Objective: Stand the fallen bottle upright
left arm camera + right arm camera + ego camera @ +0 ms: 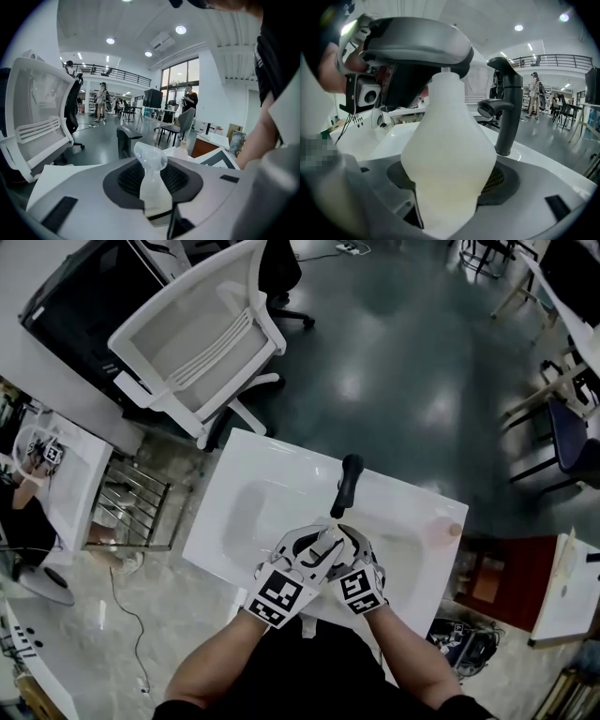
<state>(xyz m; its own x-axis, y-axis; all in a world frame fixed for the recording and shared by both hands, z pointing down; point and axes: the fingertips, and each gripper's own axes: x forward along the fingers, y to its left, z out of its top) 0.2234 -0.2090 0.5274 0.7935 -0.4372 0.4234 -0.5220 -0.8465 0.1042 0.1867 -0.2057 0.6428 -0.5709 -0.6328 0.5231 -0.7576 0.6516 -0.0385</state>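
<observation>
A translucent white, pear-shaped bottle [447,150] stands upright over the white sink's front rim [220,563]. In the head view only a sliver of the bottle [328,542] shows between the two grippers. My right gripper [450,187] is shut on its wide body, which fills the gap between the jaws. My left gripper [440,70] grips the narrow top from above. In the left gripper view the bottle's neck and cap [151,168] rise between the left gripper [152,164] jaws. In the head view both grippers, the left gripper [314,554] and the right gripper [342,557], meet just before the black faucet [347,486].
The faucet [508,112] stands close behind the bottle. A second pale bottle [445,529] stands at the sink top's right end. A white mesh chair [202,334] is beyond the sink, and a wire rack [131,512] to its left. The floor behind is dark and glossy.
</observation>
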